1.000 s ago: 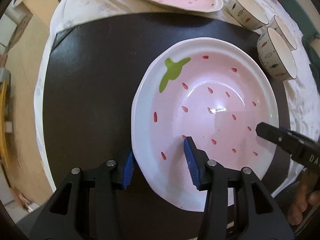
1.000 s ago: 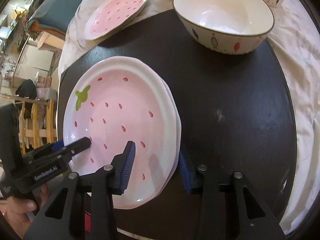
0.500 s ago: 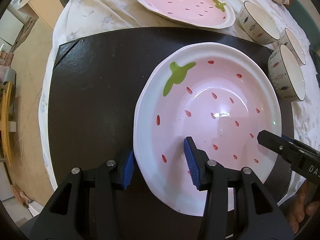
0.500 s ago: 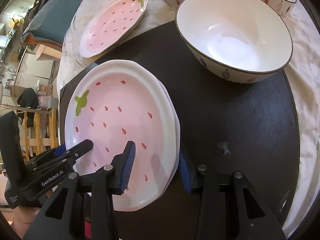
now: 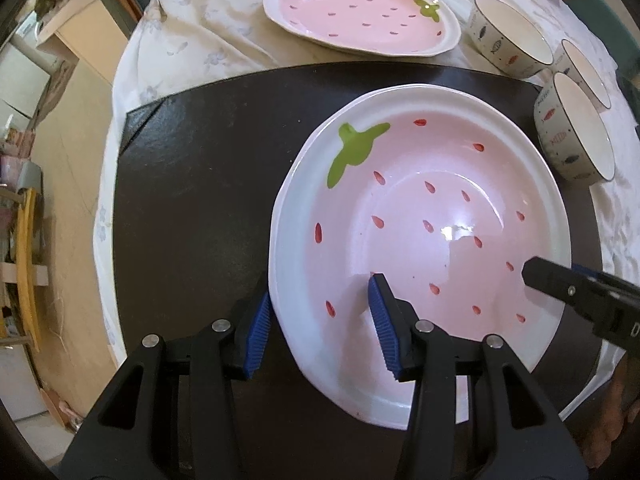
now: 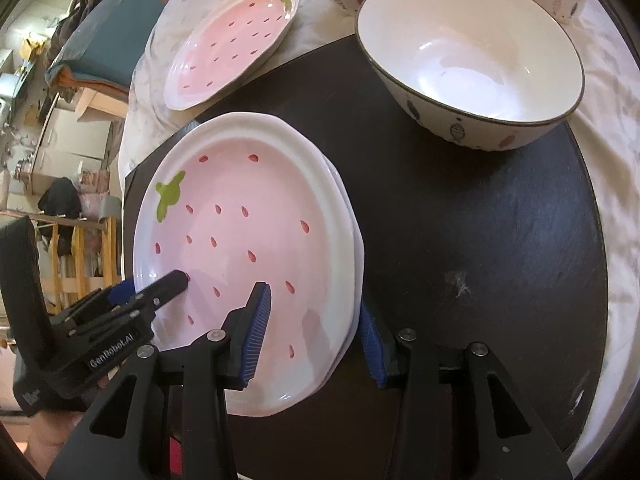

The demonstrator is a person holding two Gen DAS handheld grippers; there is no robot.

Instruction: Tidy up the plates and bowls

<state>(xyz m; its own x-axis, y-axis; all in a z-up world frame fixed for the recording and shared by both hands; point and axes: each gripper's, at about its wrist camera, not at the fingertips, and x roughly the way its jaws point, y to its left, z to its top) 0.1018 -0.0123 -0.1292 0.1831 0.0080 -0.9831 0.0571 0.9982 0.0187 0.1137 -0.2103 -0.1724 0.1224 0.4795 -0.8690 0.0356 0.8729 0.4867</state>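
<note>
A pink strawberry plate (image 5: 420,240) lies on a second plate of the same kind, both on a dark mat (image 5: 192,184); the stack also shows in the right wrist view (image 6: 248,248). My left gripper (image 5: 320,320) is open, its jaws standing either side of the stack's left rim. My right gripper (image 6: 312,336) is open, its jaws either side of the right rim. A third strawberry plate (image 5: 360,16) lies on the cloth behind the mat. Three fish-patterned bowls (image 5: 572,144) stand at the far right; the nearest (image 6: 472,60) sits at the mat's edge.
A white flowered cloth (image 5: 192,40) covers the round table under the mat. The table's edge drops to the floor on the left. Furniture and a yellow wooden frame (image 5: 24,264) stand beyond it.
Both grippers have drawn back and up from the plate stack. The stack lies still on the mat. The jaws stay as wide apart as before.
</note>
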